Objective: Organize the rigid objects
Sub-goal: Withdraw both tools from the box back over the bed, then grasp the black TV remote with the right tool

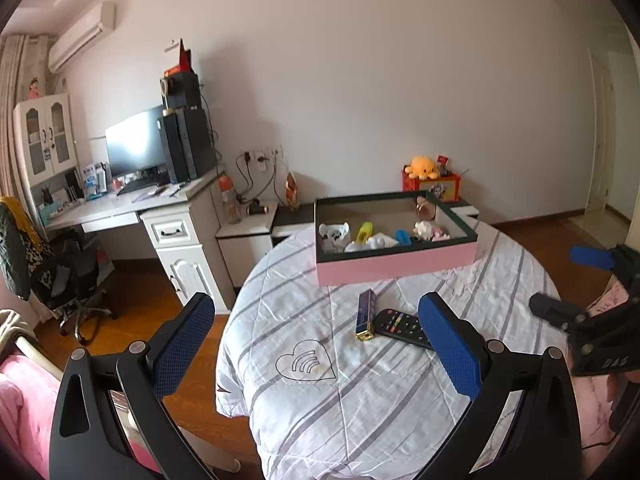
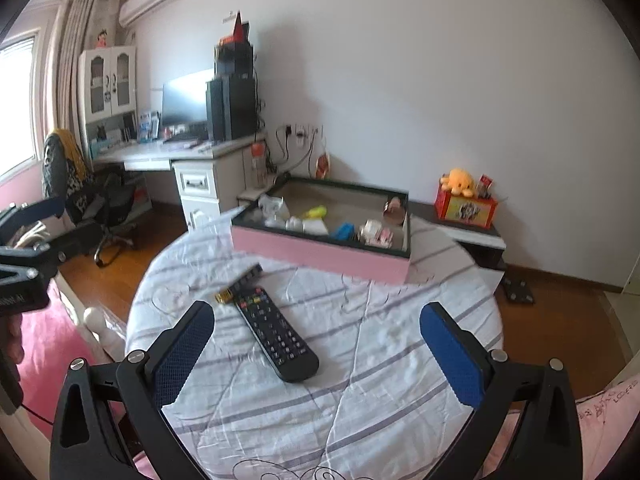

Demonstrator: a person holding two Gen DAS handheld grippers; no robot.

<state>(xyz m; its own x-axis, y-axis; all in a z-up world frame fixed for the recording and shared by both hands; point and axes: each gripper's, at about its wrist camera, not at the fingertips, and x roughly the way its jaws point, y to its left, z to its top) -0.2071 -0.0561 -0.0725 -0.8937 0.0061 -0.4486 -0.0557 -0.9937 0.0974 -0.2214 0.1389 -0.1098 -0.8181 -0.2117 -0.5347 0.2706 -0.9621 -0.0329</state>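
A black remote control (image 2: pixel 276 334) (image 1: pixel 402 327) lies on the striped cloth of a round table (image 2: pixel 380 360) (image 1: pixel 320 392). Beside it lies a slim dark blue box with a gold end (image 1: pixel 366 314) (image 2: pixel 240 283). Behind them stands a pink tray box (image 1: pixel 396 266) (image 2: pixel 320 254) holding several small toys. My left gripper (image 1: pixel 316 340) is open and empty above the table's near side. My right gripper (image 2: pixel 316 354) is open and empty, with the remote lying between and ahead of its fingers. The right gripper also shows in the left wrist view (image 1: pixel 576 284), open.
A white desk (image 1: pixel 132 208) with monitor and an office chair (image 1: pixel 64 276) stand at the left. A low cabinet (image 2: pixel 472 236) with an orange plush toy (image 2: pixel 458 182) on a red box stands by the wall. Wooden floor surrounds the table. Pink bedding lies near me.
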